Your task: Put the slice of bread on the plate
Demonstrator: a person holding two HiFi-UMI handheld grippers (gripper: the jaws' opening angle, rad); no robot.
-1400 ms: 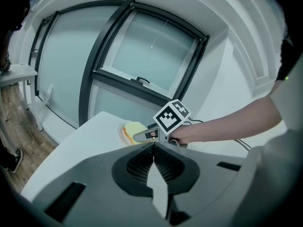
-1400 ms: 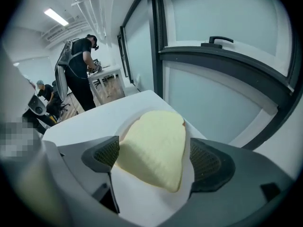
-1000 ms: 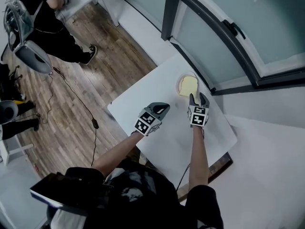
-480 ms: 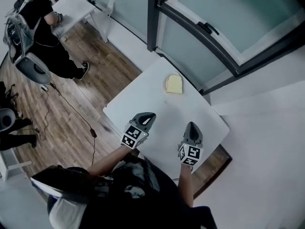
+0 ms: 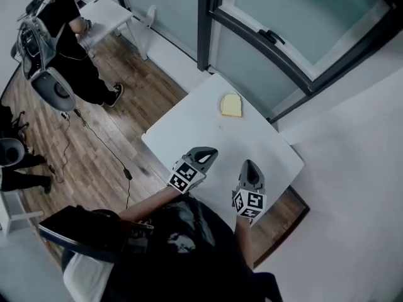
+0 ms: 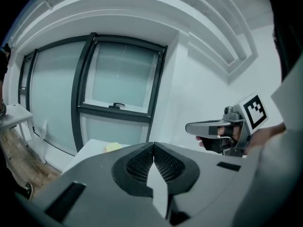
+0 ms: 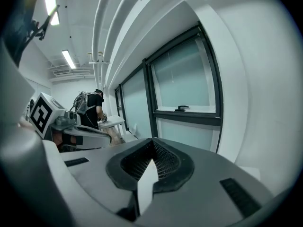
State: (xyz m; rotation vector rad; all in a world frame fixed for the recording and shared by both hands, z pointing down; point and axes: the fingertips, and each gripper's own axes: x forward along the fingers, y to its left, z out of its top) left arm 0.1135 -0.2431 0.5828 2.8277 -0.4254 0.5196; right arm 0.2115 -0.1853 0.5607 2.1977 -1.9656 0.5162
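So the pale yellow slice of bread (image 5: 231, 106) sits on the small round white plate (image 5: 221, 101), up by the far edge of the white square table (image 5: 201, 134), upper centre of the head view. Looks done to me. The left gripper (image 5: 213, 150) and right gripper (image 5: 249, 164) both hover over the table's near edge, lower centre, jaws clamped together on nothing. Only risk I'd guess: the plate's close to that edge, so a careless reach toward it could nudge it off.

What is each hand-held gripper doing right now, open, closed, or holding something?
Left hand-held gripper: closed, holding nothing.
Right hand-held gripper: closed, holding nothing.
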